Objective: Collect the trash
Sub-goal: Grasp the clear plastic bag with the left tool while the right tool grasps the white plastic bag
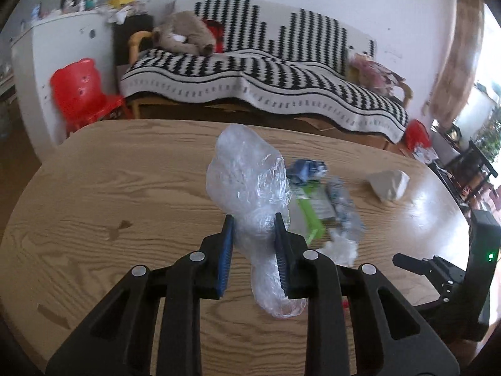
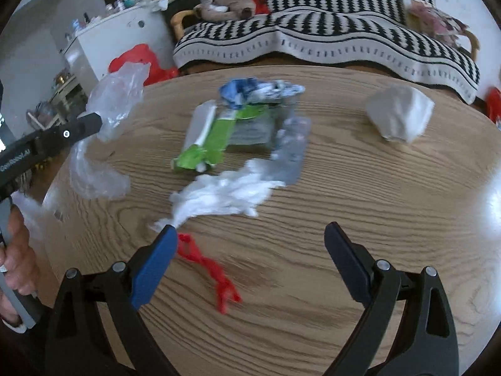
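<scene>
The left gripper point(image 1: 254, 228) clenches a clear plastic bag point(image 1: 247, 175) between its fingers, while the right gripper point(image 2: 250, 235) gapes over a red scrap point(image 2: 216, 275).

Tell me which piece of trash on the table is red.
The red string scrap, lying just ahead of the open right gripper; the other pieces are white, clear, green or blue.

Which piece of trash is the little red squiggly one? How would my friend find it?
Start at the big wooden table in front of the black-and-white covered sofa. On its near side, just this side of the fluffy white tissue, the red string lies between the open fingers of the right gripper. It is the only thin, bright red, twisty scrap; its neighbours are white, clear, green or blue.
</scene>
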Action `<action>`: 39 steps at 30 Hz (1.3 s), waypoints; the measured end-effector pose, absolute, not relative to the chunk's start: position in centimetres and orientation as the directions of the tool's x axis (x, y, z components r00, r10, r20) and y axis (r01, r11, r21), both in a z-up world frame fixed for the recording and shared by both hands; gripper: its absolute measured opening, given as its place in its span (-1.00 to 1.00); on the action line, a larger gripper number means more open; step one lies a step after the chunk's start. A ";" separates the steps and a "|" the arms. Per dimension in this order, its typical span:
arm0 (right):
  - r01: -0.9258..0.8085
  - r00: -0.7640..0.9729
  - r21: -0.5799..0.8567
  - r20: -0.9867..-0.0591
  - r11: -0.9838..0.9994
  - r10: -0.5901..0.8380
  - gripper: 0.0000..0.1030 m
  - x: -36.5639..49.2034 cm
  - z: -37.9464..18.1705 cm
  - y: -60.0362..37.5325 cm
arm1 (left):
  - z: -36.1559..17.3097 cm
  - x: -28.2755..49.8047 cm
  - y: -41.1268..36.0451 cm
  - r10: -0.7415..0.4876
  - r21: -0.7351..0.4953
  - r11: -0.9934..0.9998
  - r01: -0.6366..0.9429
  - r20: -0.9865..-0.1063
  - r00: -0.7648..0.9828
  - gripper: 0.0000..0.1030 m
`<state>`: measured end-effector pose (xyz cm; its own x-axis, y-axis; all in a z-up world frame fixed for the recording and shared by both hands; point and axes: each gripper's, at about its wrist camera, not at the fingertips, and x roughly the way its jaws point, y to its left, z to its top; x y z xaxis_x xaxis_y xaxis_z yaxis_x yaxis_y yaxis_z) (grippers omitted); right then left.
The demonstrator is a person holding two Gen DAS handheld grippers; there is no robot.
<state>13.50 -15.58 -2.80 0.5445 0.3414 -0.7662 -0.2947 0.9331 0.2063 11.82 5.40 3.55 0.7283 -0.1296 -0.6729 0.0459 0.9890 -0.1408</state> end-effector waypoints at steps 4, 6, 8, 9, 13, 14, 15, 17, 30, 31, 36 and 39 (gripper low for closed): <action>-0.280 0.518 0.260 -0.770 0.924 0.373 0.78 15.3 -3.6 -14.1 | 3.7 11.5 6.8 -0.114 -0.139 0.990 0.027 -0.668 0.735 -0.53; -0.270 0.509 0.270 -0.775 0.924 0.375 0.78 16.1 -4.1 -13.3 | 3.8 11.4 7.5 -0.100 -0.132 0.991 0.015 -0.663 0.742 -0.53; -0.260 0.508 0.257 -0.784 0.931 0.358 0.78 16.9 -4.6 -12.4 | 3.8 11.4 8.0 -0.085 -0.125 0.992 0.002 -0.662 0.744 -0.53; -0.255 0.507 0.246 -0.789 0.935 0.346 0.79 17.2 -4.8 -12.1 | 3.7 11.5 8.3 -0.081 -0.126 0.992 -0.005 -0.665 0.742 -0.53; -0.262 0.545 0.121 -0.800 0.957 0.250 0.36 17.5 -5.2 -10.3 | 3.5 11.6 9.0 -0.085 -0.141 0.990 -0.015 -0.673 0.734 -0.53; -0.267 0.548 0.112 -0.800 0.957 0.247 0.13 17.3 -5.2 -10.2 | 3.5 11.7 9.1 -0.085 -0.141 0.990 -0.015 -0.674 0.734 -0.53; -0.273 0.547 0.108 -0.800 0.956 0.247 -0.03 17.3 -5.2 -10.1 | 3.5 11.7 9.1 -0.086 -0.141 0.990 -0.013 -0.673 0.734 -0.53; -0.283 0.551 0.122 -0.791 0.951 0.266 -0.32 17.0 -4.8 -10.4 | 3.5 11.6 9.0 -0.088 -0.142 0.990 -0.011 -0.674 0.734 -0.53; -0.335 0.623 0.268 -0.656 0.903 0.426 -0.43 12.4 1.5 -15.8 | 4.5 11.2 5.2 -0.143 -0.143 0.988 0.063 -0.658 0.739 -0.53; -0.340 0.611 0.300 -0.650 0.891 0.452 -0.43 12.2 1.8 -16.5 | 4.7 11.2 4.7 -0.146 -0.142 0.987 0.069 -0.657 0.740 -0.53; -0.306 0.648 0.254 -0.650 0.917 0.397 -0.43 10.0 3.1 -19.9 | 5.4 10.9 1.7 -0.180 -0.136 0.983 0.120 -0.643 0.744 -0.53; -0.273 0.667 0.240 -0.651 0.932 0.363 -0.43 8.6 3.5 -22.4 | 5.7 10.6 -0.7 -0.213 -0.136 0.977 0.164 -0.638 0.740 -0.53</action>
<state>8.64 -22.43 3.50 0.6673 0.3628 -0.6505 -0.2725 0.9317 0.2400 10.56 -0.68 5.74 0.7403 -0.2134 -0.6376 0.1644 0.9770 -0.1361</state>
